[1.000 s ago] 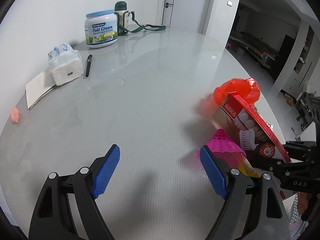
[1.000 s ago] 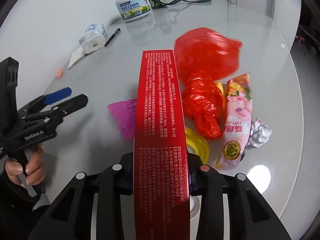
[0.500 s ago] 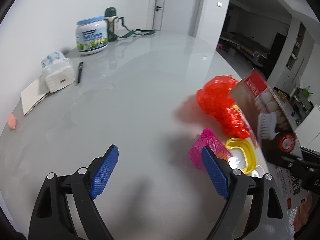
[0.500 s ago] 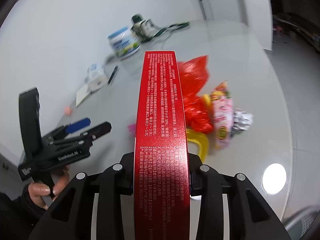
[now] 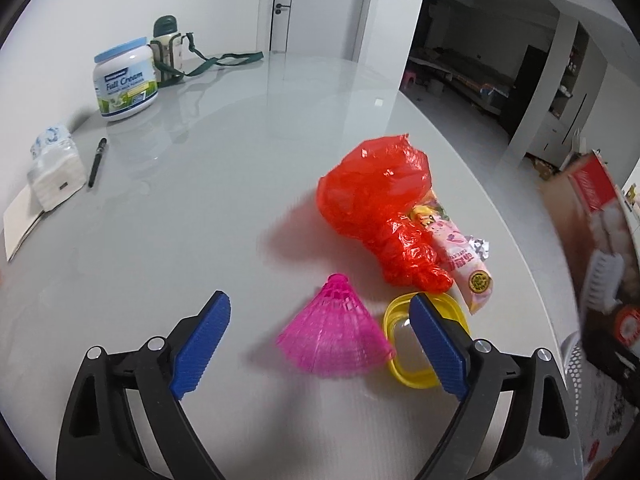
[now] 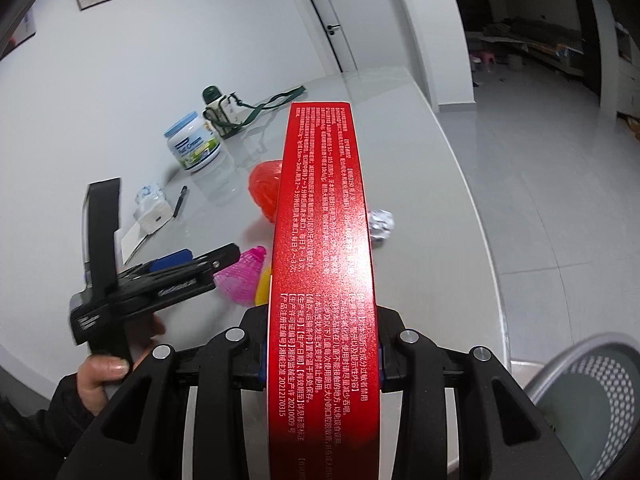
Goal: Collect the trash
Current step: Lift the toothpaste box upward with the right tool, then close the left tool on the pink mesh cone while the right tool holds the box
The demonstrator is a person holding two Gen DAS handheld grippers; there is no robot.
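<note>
My right gripper is shut on a long red toothpaste box, held off the table's right edge; the box also shows in the left wrist view. My left gripper is open and empty, with a pink shuttlecock between its fingers on the table. Beside it lie a yellow lid, a red plastic bag, a pink snack wrapper and a foil ball.
A mesh waste bin stands on the floor at lower right of the right gripper. At the table's far left stand a milk powder tub, a flask with strap, a tissue pack, a pen and a booklet.
My right gripper lifted the toothpaste box up and away to the right, off the table edge. My left gripper moved forward so the shuttlecock now sits between its open fingers.
</note>
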